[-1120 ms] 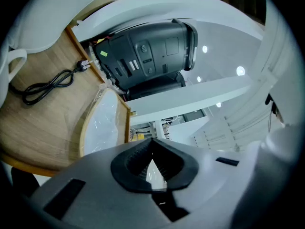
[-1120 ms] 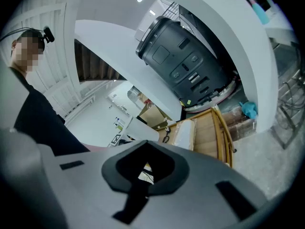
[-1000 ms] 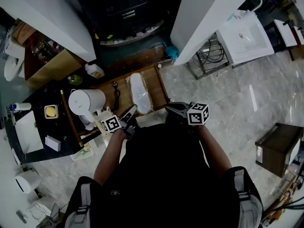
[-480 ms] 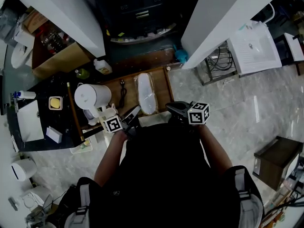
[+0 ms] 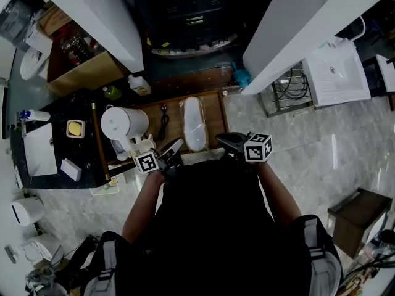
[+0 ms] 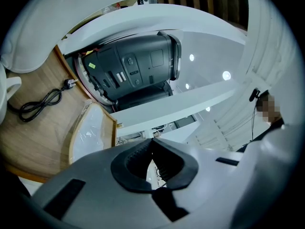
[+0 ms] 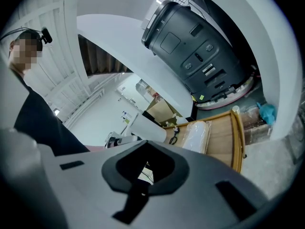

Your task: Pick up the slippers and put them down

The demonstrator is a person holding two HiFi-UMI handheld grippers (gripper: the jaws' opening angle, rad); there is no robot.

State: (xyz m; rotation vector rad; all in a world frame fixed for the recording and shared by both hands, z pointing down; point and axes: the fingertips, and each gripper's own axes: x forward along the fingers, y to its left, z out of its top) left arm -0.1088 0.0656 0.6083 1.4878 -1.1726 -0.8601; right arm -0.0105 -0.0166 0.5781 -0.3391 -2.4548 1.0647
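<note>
A white slipper in clear plastic wrap (image 5: 195, 123) lies on a wooden tray (image 5: 213, 113) on the floor in front of me. It also shows in the left gripper view as the slipper (image 6: 90, 132) and in the right gripper view as the slipper (image 7: 196, 136). My left gripper (image 5: 173, 150) hovers just short of the tray's near left corner, jaws shut and empty (image 6: 152, 141). My right gripper (image 5: 225, 142) hangs at the tray's near right corner, jaws together with nothing held (image 7: 145, 142). Neither gripper touches the slipper.
A white kettle (image 5: 123, 123) stands left of the tray, and a black cable (image 5: 163, 119) lies on the tray beside the slipper. A dark appliance (image 5: 191, 17) sits beyond the tray between white panels. A black shelf (image 5: 55, 153) with small items is at the left.
The head view has drifted, so the tray and slipper now sit a little further right in the picture. Both grippers stay shut, near the tray's near edge.
</note>
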